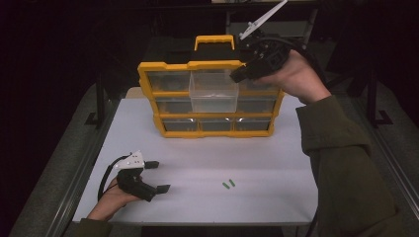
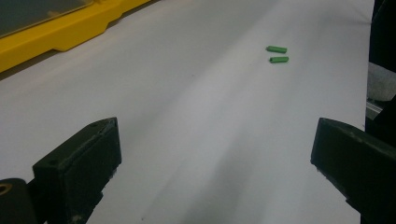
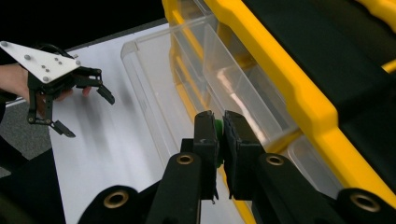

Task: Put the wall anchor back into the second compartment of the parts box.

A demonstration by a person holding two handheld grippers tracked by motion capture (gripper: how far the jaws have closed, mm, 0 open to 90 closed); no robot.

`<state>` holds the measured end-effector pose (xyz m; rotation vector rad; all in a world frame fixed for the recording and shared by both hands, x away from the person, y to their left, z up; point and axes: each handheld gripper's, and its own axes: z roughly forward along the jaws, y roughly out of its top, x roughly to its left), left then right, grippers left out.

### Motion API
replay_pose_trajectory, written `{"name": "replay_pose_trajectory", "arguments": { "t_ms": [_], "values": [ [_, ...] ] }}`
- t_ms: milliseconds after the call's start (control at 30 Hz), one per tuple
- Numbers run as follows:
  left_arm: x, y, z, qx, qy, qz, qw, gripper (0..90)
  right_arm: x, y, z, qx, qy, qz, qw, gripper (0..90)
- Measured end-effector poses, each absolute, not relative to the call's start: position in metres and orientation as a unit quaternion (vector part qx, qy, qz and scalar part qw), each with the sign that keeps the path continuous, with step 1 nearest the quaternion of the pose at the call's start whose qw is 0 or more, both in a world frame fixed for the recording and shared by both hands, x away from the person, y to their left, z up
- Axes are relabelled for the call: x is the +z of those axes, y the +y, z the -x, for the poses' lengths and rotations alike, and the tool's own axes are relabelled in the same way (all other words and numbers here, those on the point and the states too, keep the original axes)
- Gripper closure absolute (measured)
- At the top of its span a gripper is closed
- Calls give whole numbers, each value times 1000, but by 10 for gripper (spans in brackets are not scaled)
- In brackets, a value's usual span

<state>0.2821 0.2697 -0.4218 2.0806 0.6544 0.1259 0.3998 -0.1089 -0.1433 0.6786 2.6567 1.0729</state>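
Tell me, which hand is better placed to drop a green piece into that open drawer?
The right. Its hand-held gripper is shut on a green piece, up by the pulled-out clear drawer. The left hand-held gripper rests open on the table, away from the organizer.

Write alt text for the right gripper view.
The right hand-held gripper pinches a small green piece above a pulled-out clear drawer of a yellow organizer. Farther off, the left hand-held gripper sits open over the white table.
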Motion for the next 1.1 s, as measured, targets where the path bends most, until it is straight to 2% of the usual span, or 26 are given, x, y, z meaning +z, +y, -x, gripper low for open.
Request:
{"name": "replay_pose_trajectory", "arguments": {
  "t_ms": [467, 567, 1100],
  "values": [
    [-422, 269, -281, 53, 267, -844, 462, 16, -161, -81, -419, 329, 913, -226, 85, 833],
    [-422, 270, -281, 53, 266, -844, 462, 16, -162, -81, -420, 333, 912, -225, 80, 723],
    [-423, 269, -281, 51, 264, -846, 461, 15, -139, -122, -405, 365, 891, -253, 90, 682]
  ]
}}
